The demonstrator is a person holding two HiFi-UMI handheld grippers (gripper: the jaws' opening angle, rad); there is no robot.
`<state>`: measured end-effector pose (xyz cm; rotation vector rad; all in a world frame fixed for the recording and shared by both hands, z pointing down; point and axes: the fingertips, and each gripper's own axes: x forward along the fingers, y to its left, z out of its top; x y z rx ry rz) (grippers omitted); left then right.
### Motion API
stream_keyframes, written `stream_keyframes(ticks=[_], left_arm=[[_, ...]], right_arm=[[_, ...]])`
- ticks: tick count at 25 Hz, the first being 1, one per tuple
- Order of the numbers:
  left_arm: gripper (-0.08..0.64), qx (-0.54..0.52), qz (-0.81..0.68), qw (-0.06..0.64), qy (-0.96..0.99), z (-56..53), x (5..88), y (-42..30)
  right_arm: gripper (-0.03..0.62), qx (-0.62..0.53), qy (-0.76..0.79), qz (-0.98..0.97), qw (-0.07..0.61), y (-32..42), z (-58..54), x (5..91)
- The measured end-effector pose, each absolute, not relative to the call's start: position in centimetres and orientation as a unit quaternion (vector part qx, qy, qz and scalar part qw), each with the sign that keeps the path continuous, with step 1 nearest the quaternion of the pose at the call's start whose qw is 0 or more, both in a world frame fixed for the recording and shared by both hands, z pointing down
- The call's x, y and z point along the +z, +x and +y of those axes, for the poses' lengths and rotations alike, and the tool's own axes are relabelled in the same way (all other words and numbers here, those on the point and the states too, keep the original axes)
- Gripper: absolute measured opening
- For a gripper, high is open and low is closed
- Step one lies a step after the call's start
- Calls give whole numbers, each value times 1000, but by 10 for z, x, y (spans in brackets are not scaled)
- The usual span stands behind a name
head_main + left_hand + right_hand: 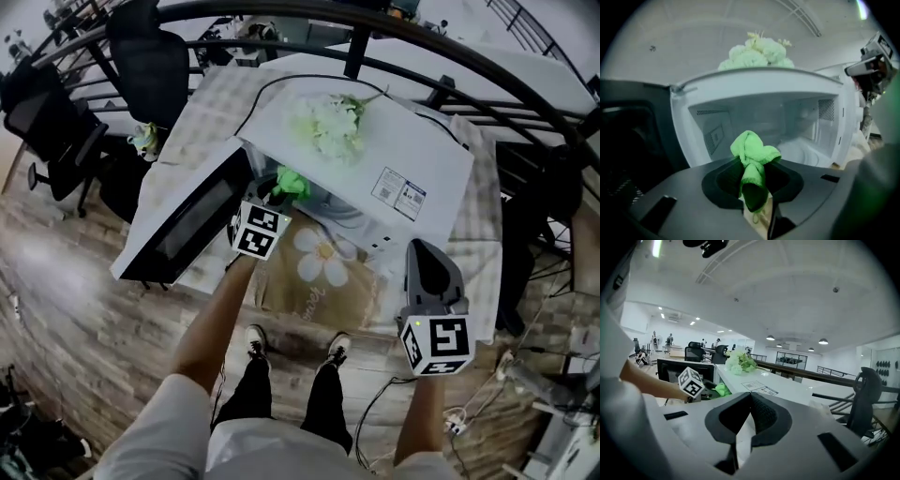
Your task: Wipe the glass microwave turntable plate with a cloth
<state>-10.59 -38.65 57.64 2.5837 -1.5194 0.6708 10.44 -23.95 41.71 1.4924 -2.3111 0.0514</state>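
Note:
A bunched green cloth (pixel 752 157) is pinched in my left gripper (pixel 753 187), which hangs just outside the mouth of the open white microwave (pixel 754 98). The clear glass turntable plate (pixel 804 152) lies on the oven floor behind the cloth. From the head camera, the left gripper (pixel 277 190) and the cloth (pixel 292 181) sit at the oven opening. My right gripper (pixel 429 274) hovers to the right of the microwave (pixel 412 150), shut with nothing in it; its own view shows the jaws (pixel 749 420) pressed together, pointing across the oven top.
The microwave door (pixel 183 220) swings out to the left. Pale green artificial flowers (pixel 328 124) rest on the oven top. A daisy-print mat (pixel 323 267) covers the table in front. Office chairs (pixel 56 131) stand at the far left, black railings (pixel 525 112) to the right.

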Motion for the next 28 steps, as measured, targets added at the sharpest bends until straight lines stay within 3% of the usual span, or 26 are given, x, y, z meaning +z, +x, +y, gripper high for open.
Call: stream_keyframes(ticks=[6,28], left_arm=[[124,272,-477,57,834,-422,632,-89],[124,282,-371,73,882,-345,634,30]], right_arm=[[14,17,514,-833,201,105,-239,424],[14,77,567,-798,190,106,-201,449]])
